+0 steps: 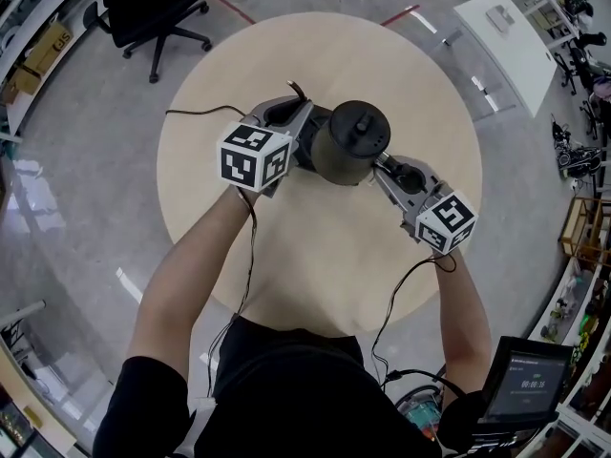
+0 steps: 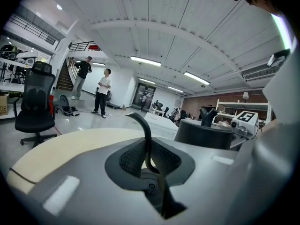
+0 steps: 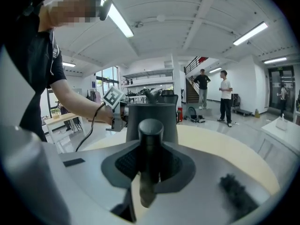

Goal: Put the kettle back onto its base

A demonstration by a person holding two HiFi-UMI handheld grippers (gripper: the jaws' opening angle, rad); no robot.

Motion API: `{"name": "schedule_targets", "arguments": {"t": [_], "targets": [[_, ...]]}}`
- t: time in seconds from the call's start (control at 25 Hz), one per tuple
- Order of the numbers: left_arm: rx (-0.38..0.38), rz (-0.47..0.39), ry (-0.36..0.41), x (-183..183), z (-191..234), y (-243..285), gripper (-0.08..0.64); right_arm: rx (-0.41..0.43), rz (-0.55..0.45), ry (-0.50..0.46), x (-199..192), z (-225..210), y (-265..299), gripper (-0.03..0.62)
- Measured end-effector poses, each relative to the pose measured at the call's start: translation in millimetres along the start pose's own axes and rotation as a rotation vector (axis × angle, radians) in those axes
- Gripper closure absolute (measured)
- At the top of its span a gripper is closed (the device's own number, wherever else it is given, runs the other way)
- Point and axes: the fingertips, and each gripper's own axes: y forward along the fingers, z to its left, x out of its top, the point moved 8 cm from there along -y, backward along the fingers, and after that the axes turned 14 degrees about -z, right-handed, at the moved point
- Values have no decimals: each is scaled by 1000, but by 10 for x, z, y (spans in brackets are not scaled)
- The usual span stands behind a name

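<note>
A dark grey kettle [image 1: 348, 141] with a knobbed lid is above the middle of the round beige table [image 1: 401, 74]. It also shows in the left gripper view as the kettle [image 2: 204, 132], to the right. My left gripper [image 1: 291, 113] is on its left side, shut on the thin curved spout [image 2: 143, 130]. My right gripper [image 1: 387, 165] comes from the lower right and is shut on the black cylindrical handle [image 3: 150, 144], with the kettle body [image 3: 152, 121] straight ahead. I cannot make out the base; whatever lies under the kettle is hidden.
A thin black cable [image 1: 196, 111] lies on the table's left part. A black office chair [image 1: 153, 12] stands beyond the table at the upper left, a white table [image 1: 516, 36] at the upper right, a screen [image 1: 525, 385] at the lower right. Two people [image 3: 213, 95] stand far off.
</note>
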Motion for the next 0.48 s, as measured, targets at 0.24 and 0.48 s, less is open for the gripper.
{"name": "schedule_targets", "arguments": {"t": [0.24, 0.48], "targets": [[12, 15, 40, -61, 120, 166, 522, 8, 98, -74, -136, -182, 161, 528], [16, 43, 79, -156, 206, 260, 522, -5, 161, -118, -311, -271, 281, 528]]}}
